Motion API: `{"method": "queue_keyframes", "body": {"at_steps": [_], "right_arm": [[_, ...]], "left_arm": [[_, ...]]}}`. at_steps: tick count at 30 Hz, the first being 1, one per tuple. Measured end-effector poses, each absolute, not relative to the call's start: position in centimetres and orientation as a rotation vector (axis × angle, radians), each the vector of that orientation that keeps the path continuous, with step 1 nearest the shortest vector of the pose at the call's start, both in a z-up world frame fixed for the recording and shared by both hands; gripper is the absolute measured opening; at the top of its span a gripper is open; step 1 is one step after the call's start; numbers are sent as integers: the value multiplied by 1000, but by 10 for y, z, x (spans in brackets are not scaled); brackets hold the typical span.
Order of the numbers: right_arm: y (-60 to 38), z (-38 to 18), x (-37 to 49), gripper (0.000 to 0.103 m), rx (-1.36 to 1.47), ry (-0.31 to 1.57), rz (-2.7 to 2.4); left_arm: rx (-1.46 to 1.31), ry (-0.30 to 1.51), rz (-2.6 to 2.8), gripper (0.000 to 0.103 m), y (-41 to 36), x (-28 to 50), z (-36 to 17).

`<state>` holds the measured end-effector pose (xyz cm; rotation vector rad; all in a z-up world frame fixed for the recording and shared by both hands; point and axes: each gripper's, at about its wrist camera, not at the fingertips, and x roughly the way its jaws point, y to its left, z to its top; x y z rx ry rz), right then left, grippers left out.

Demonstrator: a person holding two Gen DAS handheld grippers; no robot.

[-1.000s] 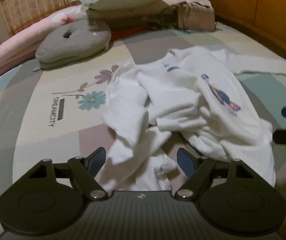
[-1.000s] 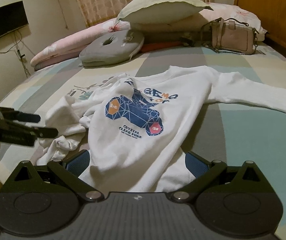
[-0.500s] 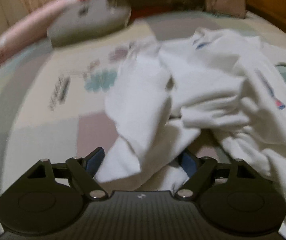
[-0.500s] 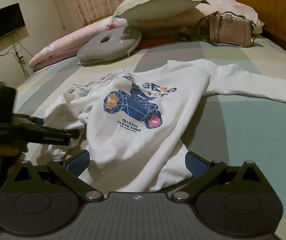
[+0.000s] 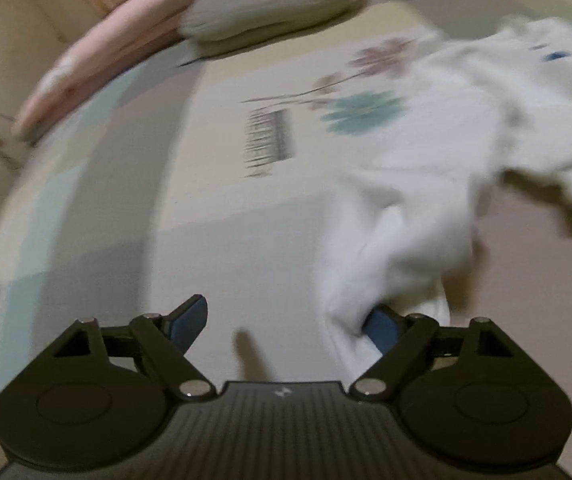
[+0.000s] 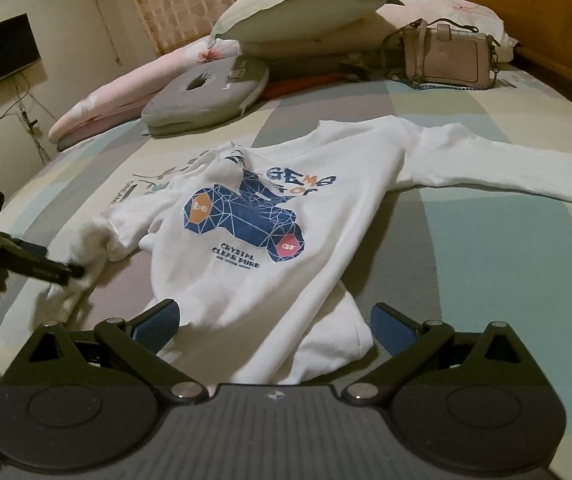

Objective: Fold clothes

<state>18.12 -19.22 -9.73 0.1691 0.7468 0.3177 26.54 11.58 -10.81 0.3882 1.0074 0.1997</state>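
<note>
While spread lengthwise up the bed point(image 6: 486, 264), sweatshirt point(image 6: 270, 264) collar toward pillows, both tools wide, empty.

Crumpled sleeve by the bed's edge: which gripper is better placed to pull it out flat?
Left. The left gripper is already at the crumpled sleeve, jaws wide. The right gripper sits open over the shirt hem.

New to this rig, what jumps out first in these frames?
The white sweatshirt with a dark blue geometric print lies spread mid-bed, one sleeve stretched out toward the right of the picture, the other bunched at the left. There the left gripper reaches into that crumpled sleeve, jaws wide. Behind sit a grey ring cushion and a pink handbag.
</note>
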Motion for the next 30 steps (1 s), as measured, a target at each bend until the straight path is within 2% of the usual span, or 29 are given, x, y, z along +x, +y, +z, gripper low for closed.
{"method": "queue_keyframes", "body": {"at_steps": [5, 11, 18, 27, 30], "right_arm": [[-196, -94, 179, 103, 173, 734, 308], [-192, -92, 180, 103, 178, 731, 316], [-179, -87, 174, 103, 147, 721, 344], [-184, -89, 178, 103, 140, 722, 309], [-182, -93, 182, 103, 145, 734, 320]], "left_arm": [[326, 1015, 215, 84, 150, 266, -97], [370, 930, 37, 83, 122, 245, -76], [352, 957, 77, 83, 107, 276, -100], [95, 900, 243, 84, 160, 292, -79], [52, 955, 179, 83, 163, 300, -82]]}}
